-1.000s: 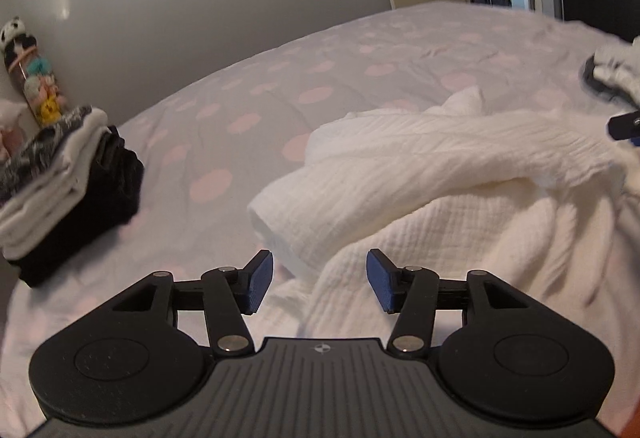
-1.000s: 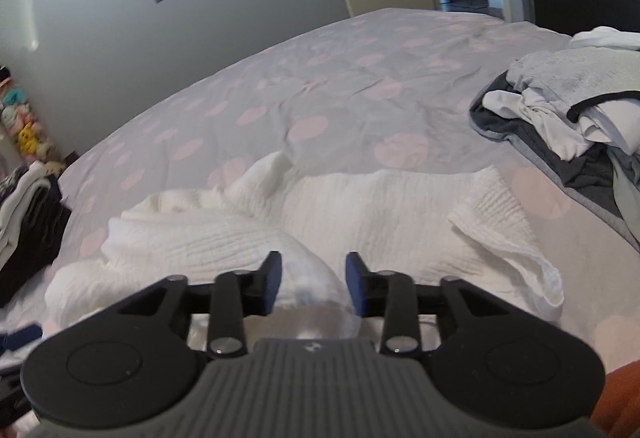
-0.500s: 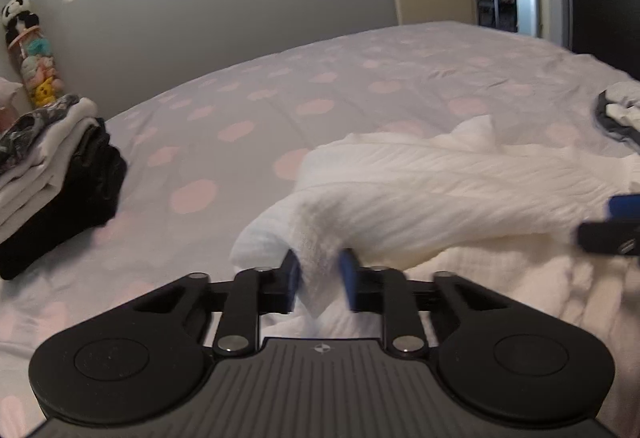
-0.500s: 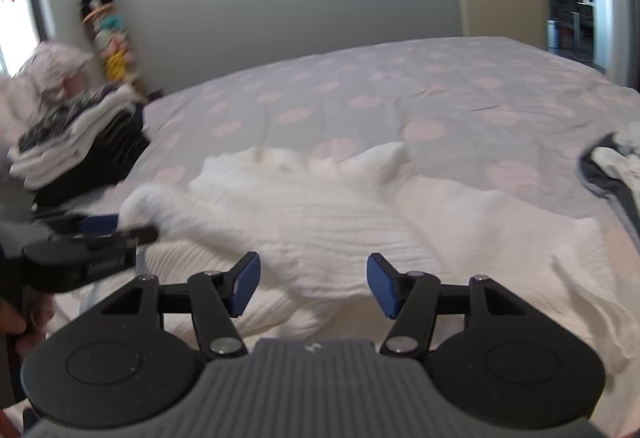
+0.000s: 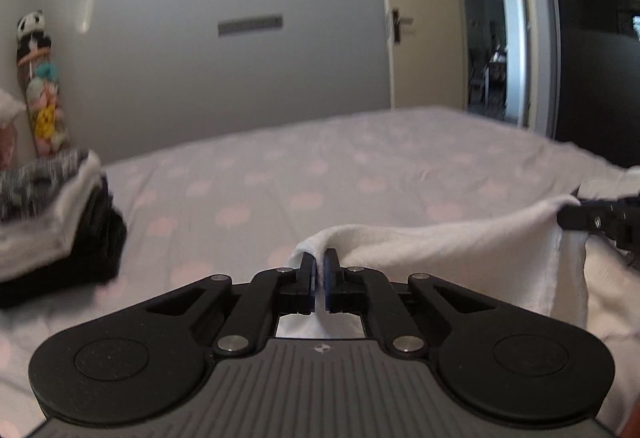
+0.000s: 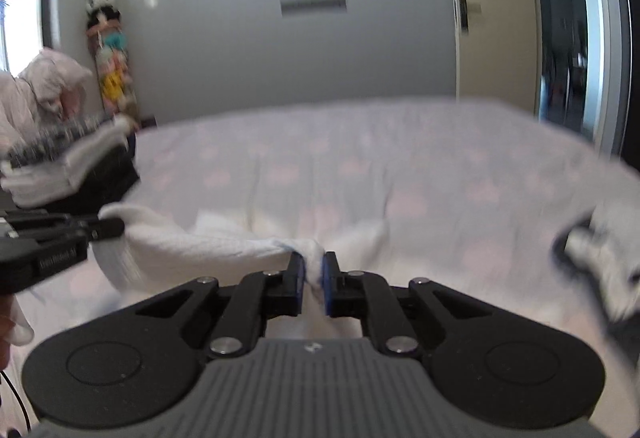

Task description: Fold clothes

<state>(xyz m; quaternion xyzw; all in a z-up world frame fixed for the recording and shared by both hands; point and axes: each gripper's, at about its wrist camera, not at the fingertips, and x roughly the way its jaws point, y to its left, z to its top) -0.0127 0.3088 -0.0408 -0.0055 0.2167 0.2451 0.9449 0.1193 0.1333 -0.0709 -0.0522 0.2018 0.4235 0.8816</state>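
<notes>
**Both grippers clamped on white garment**

Left gripper (image 5: 319, 270) pinches a fold of the white garment (image 5: 440, 250); right gripper (image 6: 313, 270) pinches another. Fabric hangs stretched between them above the dotted bedspread (image 5: 360, 174). Folded clothes stack (image 5: 48, 222) far left. Unfolded pile (image 6: 596, 250) right, blurred.

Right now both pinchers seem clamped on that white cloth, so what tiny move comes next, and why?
Probably lift and draw both apart a little. The left hand-held gripper and right hand-held gripper each pinch the white cloth, whose span between them sags, so tensioning it should give a straight edge to fold.
</notes>
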